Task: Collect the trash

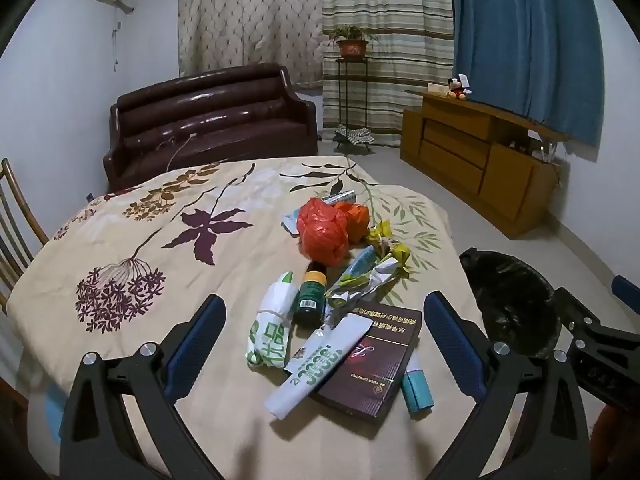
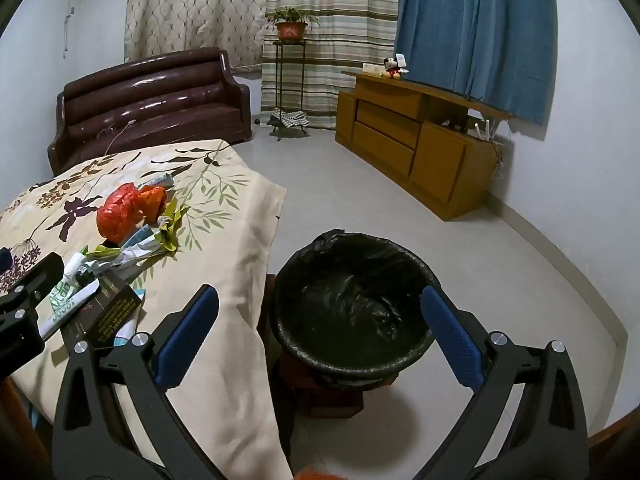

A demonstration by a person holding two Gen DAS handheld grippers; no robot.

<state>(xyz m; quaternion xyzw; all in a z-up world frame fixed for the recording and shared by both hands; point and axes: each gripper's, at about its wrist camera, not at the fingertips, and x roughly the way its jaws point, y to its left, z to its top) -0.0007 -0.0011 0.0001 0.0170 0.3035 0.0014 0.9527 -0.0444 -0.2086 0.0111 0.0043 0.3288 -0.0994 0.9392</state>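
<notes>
Across the room, pale walls meet a light tiled floor (image 2: pixel 460 248), with a dark red leather sofa (image 1: pixel 208 120) by patterned curtains, a blue curtain (image 1: pixel 524 40), and a long wooden cabinet (image 2: pixel 416 148) along the right-hand wall. Nearer, the bench (image 1: pixel 120 248) is covered in a cream cloth printed with purple and brown leaves, its edge hanging down beside a round bin lined with a black plastic bag (image 2: pixel 352 304), which stands on the floor just off the bench's right side.

On the cloth lies a loose heap of trash. A crumpled orange-red plastic bag (image 1: pixel 322 232) sits at the far end. A flat maroon carton with gold print (image 1: pixel 376 360) lies at the near end, its long axis running near-left to far-right. A white tube-shaped wrapper with green lettering (image 1: pixel 316 364) rests across the carton's left edge, slanted the same way. A dark green bottle with an orange band (image 1: pixel 311 294) points away from the camera, cap end far. A small teal tube (image 1: pixel 416 388) pokes out beside the carton.

The left claw (image 1: pixel 324 340) hangs over the heap, spread wide, gripping nothing. The right claw (image 2: pixel 320 336) is likewise wide apart, above the bin.
</notes>
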